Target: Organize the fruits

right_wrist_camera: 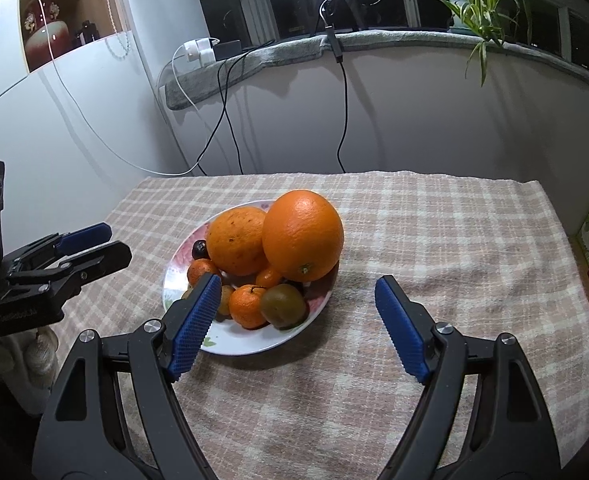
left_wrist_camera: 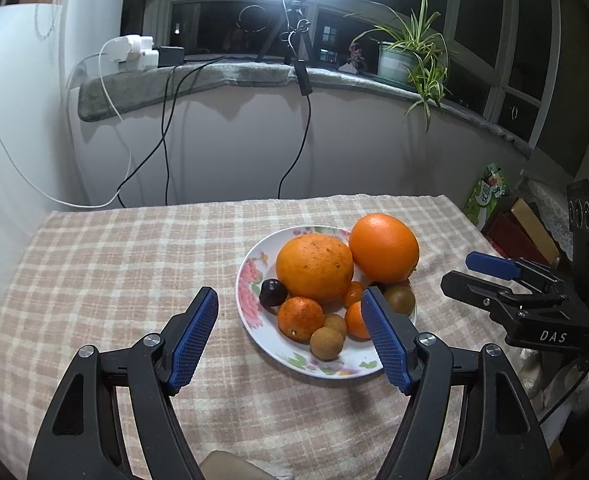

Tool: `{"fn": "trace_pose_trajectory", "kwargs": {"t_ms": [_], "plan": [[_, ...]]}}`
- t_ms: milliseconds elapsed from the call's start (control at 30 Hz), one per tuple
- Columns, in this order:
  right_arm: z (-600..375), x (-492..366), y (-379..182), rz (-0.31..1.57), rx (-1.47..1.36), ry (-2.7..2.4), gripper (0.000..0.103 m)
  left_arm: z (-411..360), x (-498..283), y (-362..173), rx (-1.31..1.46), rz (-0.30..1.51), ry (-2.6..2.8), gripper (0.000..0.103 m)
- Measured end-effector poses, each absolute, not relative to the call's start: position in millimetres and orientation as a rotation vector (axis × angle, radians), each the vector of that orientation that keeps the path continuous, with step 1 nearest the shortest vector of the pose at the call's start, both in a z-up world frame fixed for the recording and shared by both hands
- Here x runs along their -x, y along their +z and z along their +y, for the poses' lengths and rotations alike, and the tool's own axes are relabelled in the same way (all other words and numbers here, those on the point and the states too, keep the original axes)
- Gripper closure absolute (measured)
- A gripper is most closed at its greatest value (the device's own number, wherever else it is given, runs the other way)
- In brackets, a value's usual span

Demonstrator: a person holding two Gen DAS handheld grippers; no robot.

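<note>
On the checked tablecloth (left_wrist_camera: 114,264), the left gripper (left_wrist_camera: 290,336) hovers at the near left with its blue-padded fingers (left_wrist_camera: 192,340) spread wide and nothing between them; its right finger stands in front of the near right part of the plate.

The flowered plate (left_wrist_camera: 250,292) sits just right of the cloth's middle and holds all the fruit. At its left rim lies a small dark purple fruit (left_wrist_camera: 273,293). Beside that, at the back, rests a speckled orange (left_wrist_camera: 314,268), and in front of it a small mandarin (left_wrist_camera: 300,317). Two brown longans (left_wrist_camera: 326,343) lie touching each other at the near rim. Further right are a tiny orange kumquat (left_wrist_camera: 353,293) and another mandarin (right_wrist_camera: 247,306), partly hidden in the left wrist view. A smooth, brighter large orange (left_wrist_camera: 383,247) sits at the plate's far right edge, touching the speckled one, with a greenish-brown round fruit (left_wrist_camera: 400,300) in front of it.

The right gripper (right_wrist_camera: 298,320) hangs over the cloth at the plate's right side, its fingers (right_wrist_camera: 402,328) likewise wide apart and holding nothing; its left finger overlaps the plate's near rim.
</note>
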State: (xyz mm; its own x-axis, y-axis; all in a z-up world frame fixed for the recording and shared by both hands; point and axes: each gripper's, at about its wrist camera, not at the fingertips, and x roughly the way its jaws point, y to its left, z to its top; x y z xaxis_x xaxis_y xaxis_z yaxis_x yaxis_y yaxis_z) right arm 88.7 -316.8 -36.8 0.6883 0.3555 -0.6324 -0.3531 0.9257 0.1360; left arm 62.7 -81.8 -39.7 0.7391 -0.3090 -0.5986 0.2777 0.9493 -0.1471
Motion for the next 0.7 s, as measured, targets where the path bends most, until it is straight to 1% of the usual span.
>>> {"fn": "trace_pose_trajectory", "kwargs": {"t_ms": [33, 67, 100, 700], "plan": [[-317.1, -88.6, -36.7, 0.707, -0.005, 0.394, 0.018, -82.3, -62.3, -39.6, 0.047, 0.665, -0.322, 0.029], [-317.5, -87.7, -36.3, 0.702, -0.007, 0.392, 0.011, -82.8, -61.9, -39.4, 0.047, 0.665, -0.322, 0.029], [-318.3, -86.5, -35.7, 0.692, -0.009, 0.393, 0.010, -82.8, -61.8, -39.2, 0.047, 0.664, -0.323, 0.029], [-313.9, -82.5, -37.5, 0.689, 0.014, 0.383, 0.010, -83.1, -61.0, -38.4, 0.045, 0.662, -0.322, 0.029]]}}
